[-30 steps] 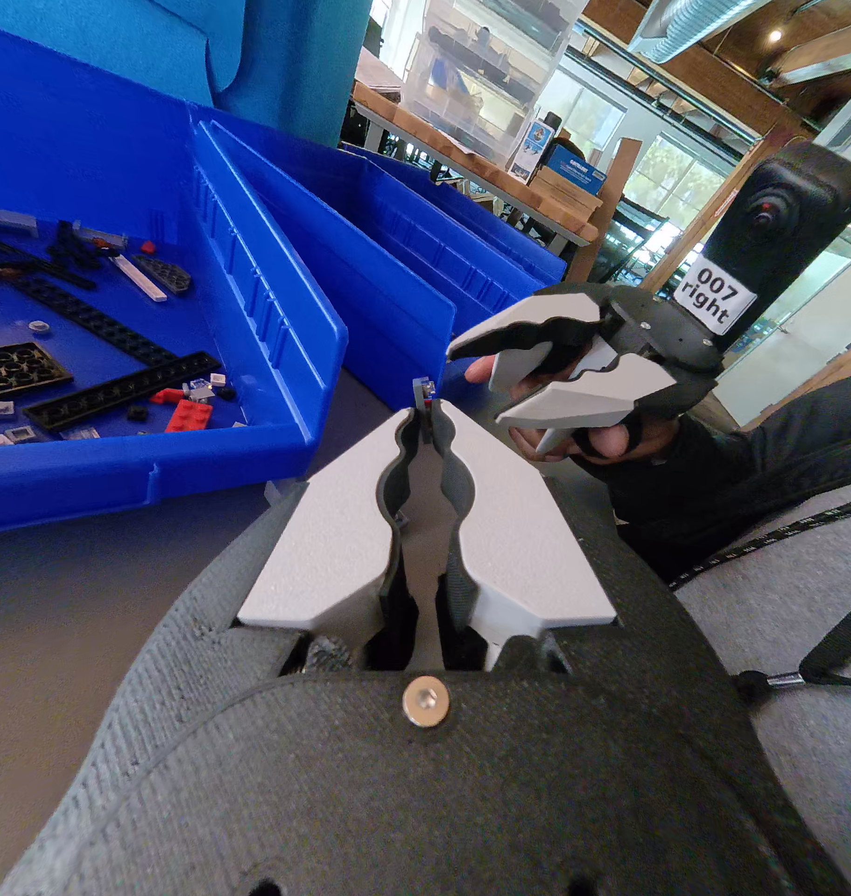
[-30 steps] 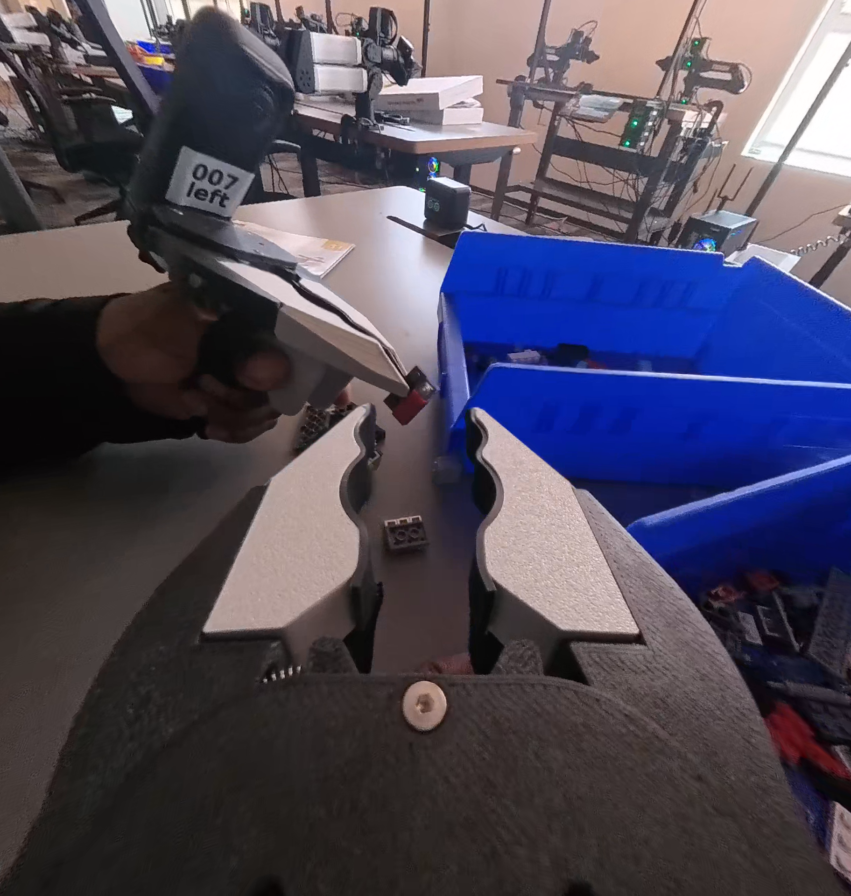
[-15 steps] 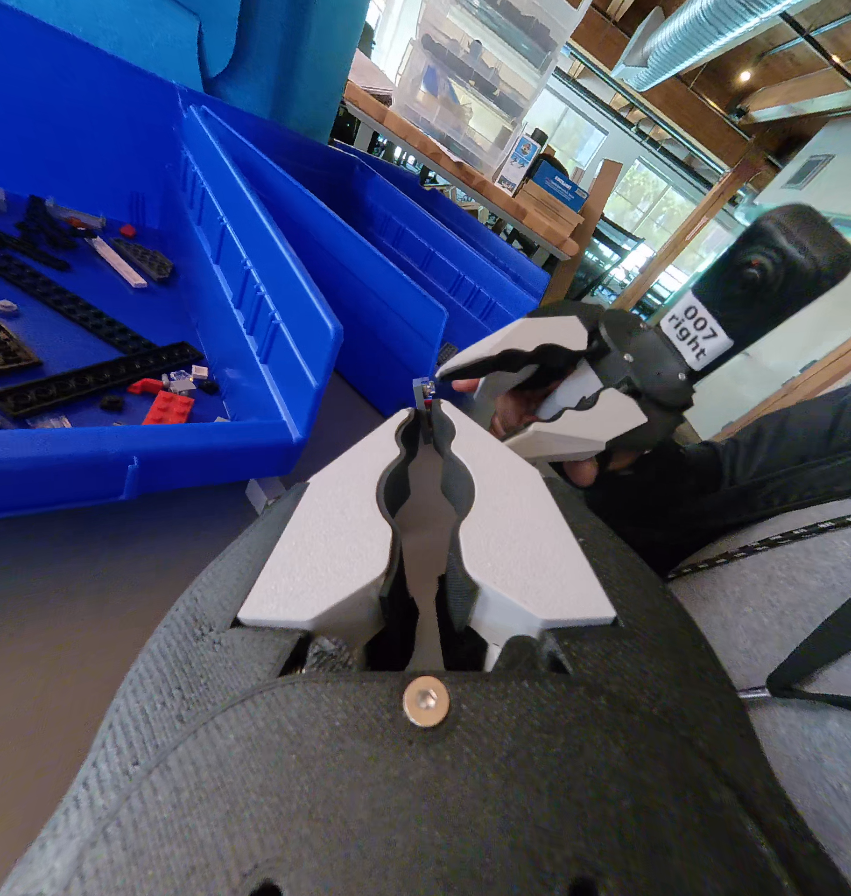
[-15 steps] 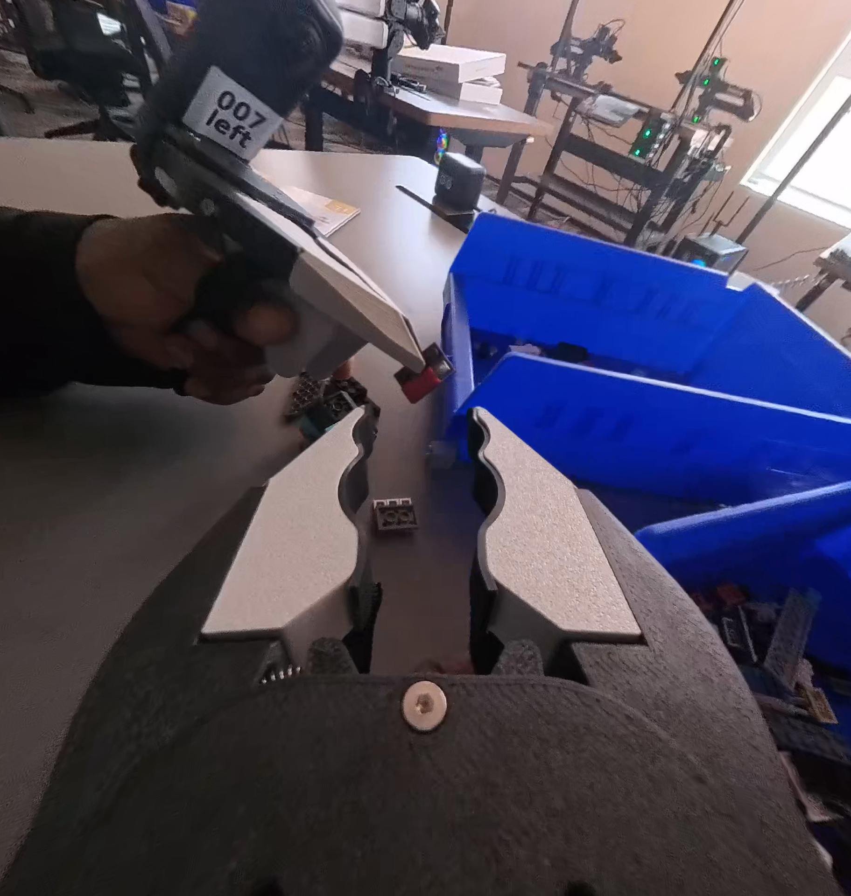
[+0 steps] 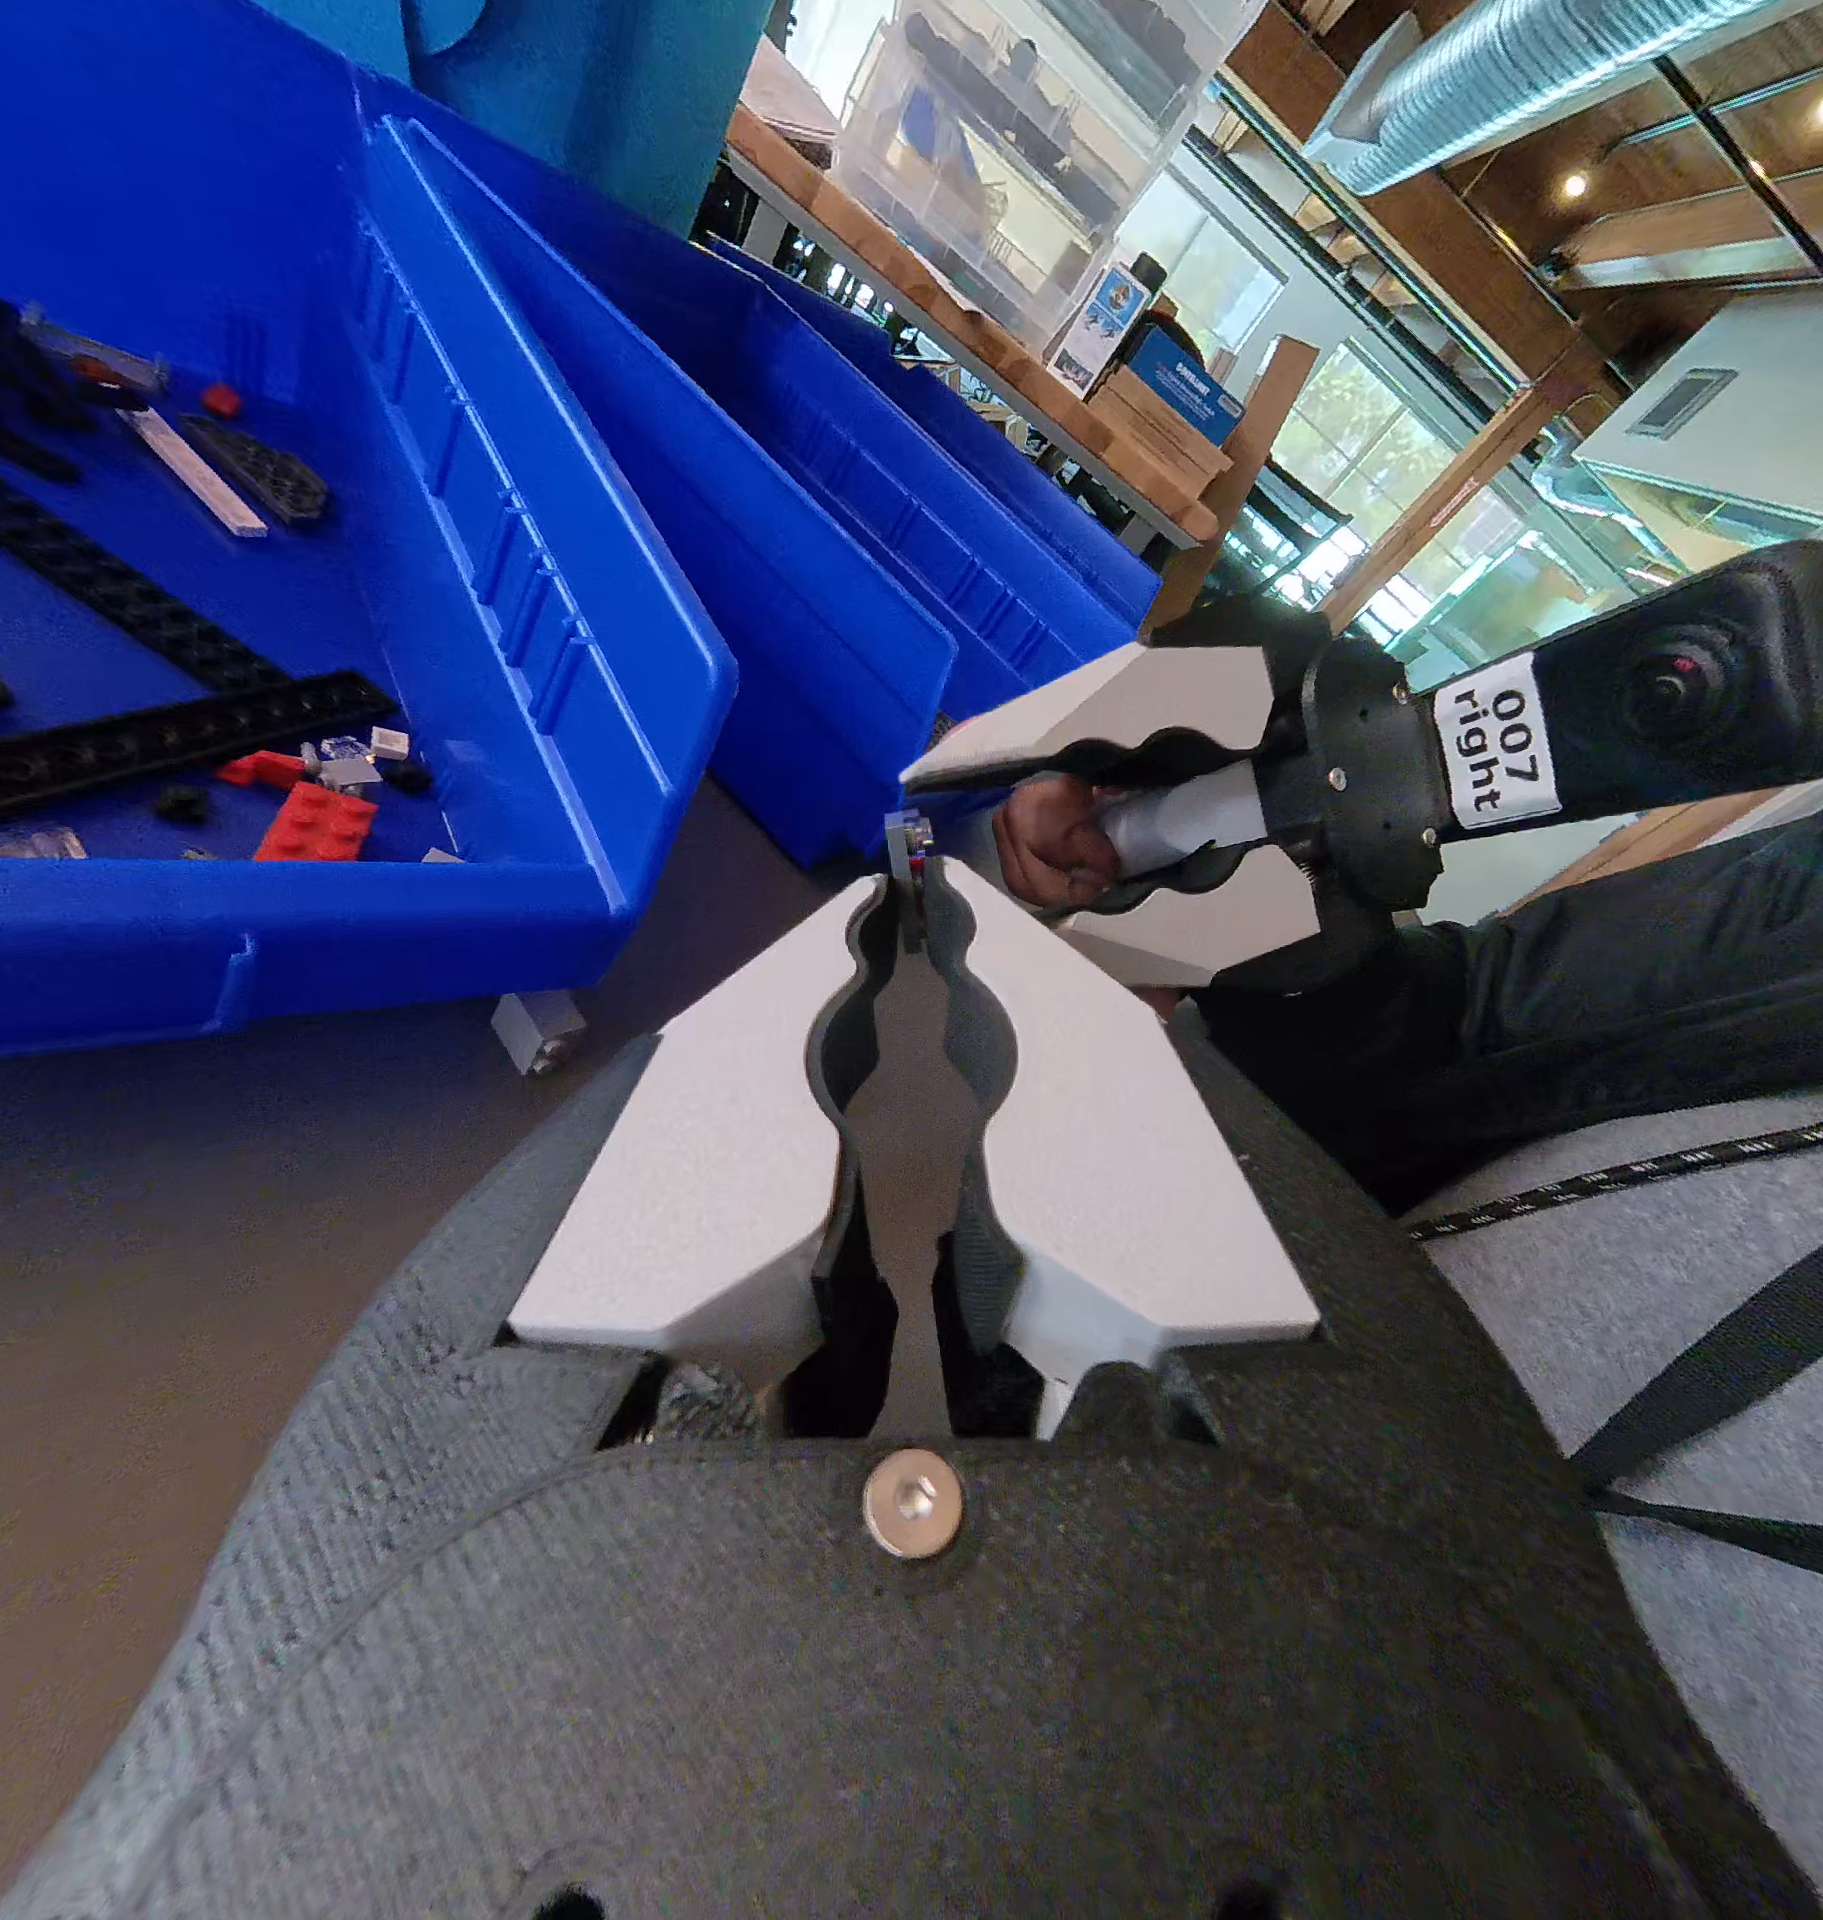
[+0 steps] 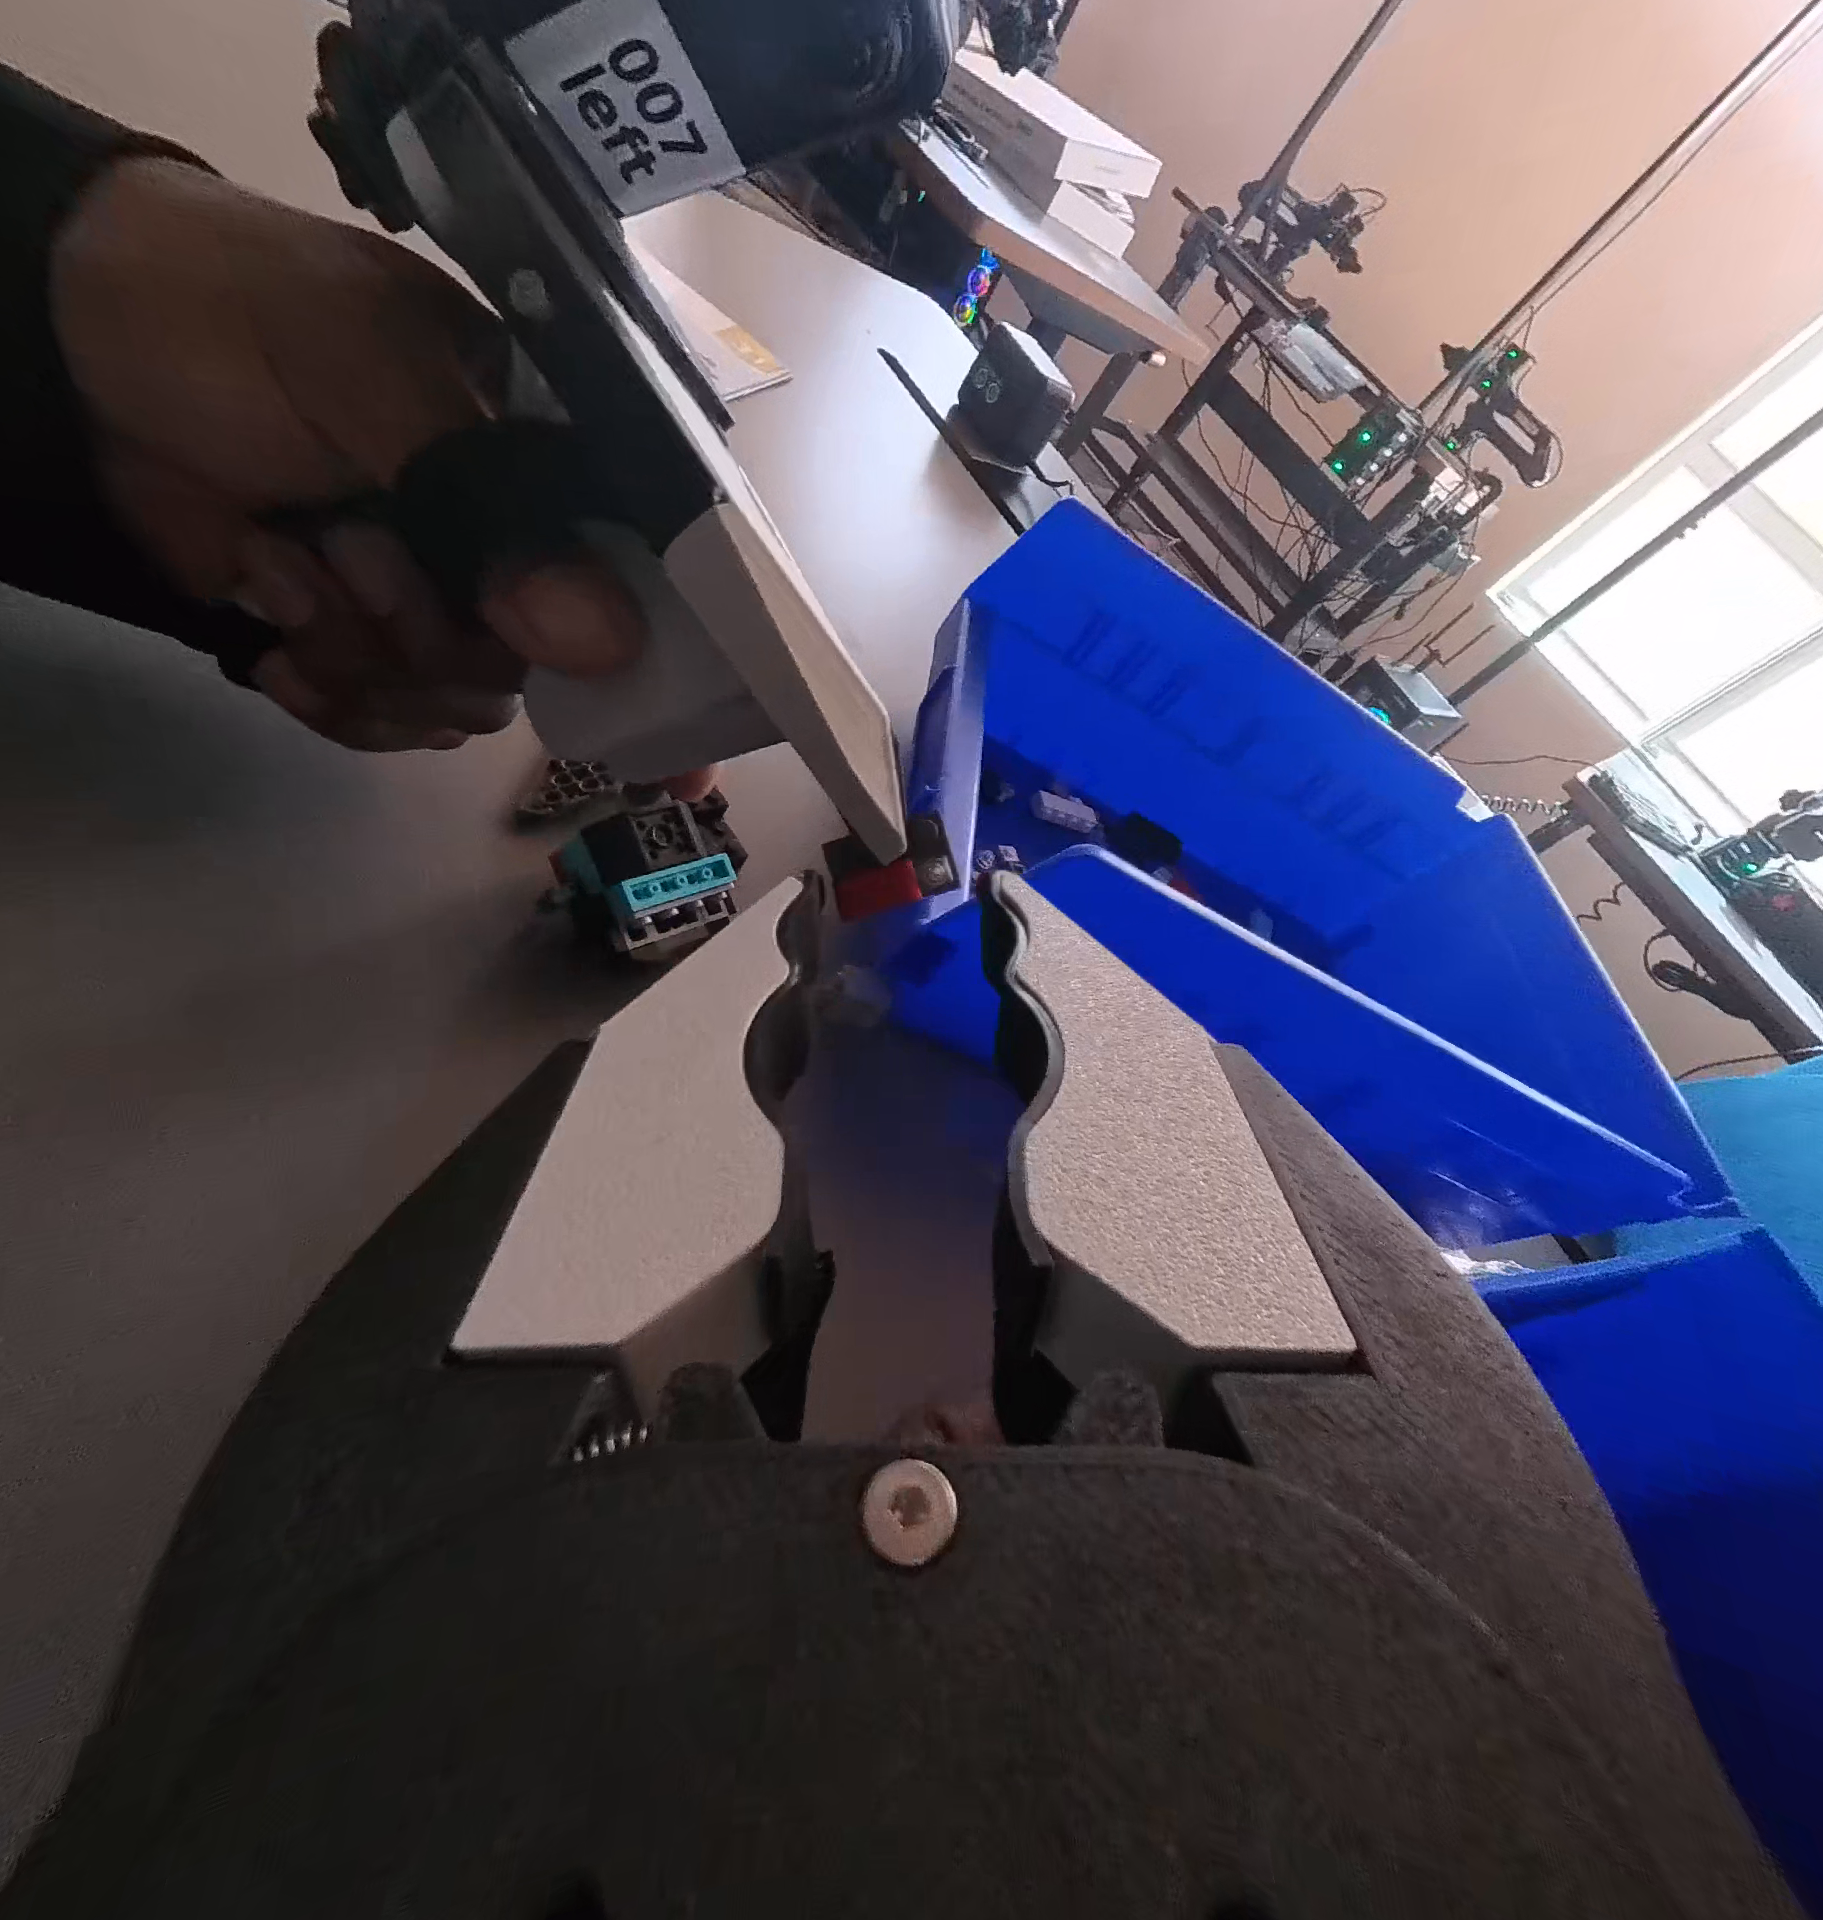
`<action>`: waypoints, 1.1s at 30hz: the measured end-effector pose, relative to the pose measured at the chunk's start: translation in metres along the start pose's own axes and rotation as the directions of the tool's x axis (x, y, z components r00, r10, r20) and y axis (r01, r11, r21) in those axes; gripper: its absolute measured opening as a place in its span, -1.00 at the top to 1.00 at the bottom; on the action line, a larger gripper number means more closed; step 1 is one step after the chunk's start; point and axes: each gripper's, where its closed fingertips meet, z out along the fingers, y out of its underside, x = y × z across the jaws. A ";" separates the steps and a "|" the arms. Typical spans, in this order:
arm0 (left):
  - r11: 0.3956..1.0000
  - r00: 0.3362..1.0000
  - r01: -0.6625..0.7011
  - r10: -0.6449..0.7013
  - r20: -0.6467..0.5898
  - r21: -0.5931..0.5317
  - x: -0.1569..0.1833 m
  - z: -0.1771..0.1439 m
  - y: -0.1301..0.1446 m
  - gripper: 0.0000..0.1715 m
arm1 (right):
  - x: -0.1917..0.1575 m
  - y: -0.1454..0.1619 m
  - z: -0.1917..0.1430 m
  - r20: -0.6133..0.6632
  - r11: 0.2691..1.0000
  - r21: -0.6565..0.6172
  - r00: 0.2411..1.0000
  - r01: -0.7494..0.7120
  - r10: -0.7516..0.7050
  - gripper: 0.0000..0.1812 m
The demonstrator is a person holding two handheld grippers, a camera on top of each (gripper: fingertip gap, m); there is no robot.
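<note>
My left gripper (image 5: 909, 883) is shut on a small brick piece (image 5: 908, 840), grey and red, held at the fingertips above the grey table. It also shows in the right wrist view (image 6: 891, 875), where the piece (image 6: 879, 889) looks red with a grey part. My right gripper (image 6: 899, 894) is open, rolled to one side, its fingertips on either side of that piece without touching it. In the left wrist view the right gripper (image 5: 922, 784) shows close beyond my left fingertips, jaws apart. A small black and teal brick build (image 6: 658, 875) stands on the table to the left.
Blue bins (image 5: 616, 644) stand along the table; the nearest holds black plates and a red brick (image 5: 315, 821). A small grey brick (image 5: 538, 1031) lies by the bin's corner. A small black box (image 6: 1011, 400) and papers lie farther off. A person's grey torso with straps (image 5: 1665, 1351) is at right. Both grippers' tips are close together, under 4 cm apart.
The right gripper has rolled sideways and closed in on the left gripper's tips, now straddling the held piece. The grey brick on the table has left its view. The left gripper stays shut.
</note>
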 end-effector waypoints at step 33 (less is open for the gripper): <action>0.988 0.982 -0.154 0.154 0.108 -0.006 0.002 -0.017 -0.019 0.94 | 0.141 -0.020 0.023 0.233 0.926 -0.339 0.939 -0.164 0.252 0.55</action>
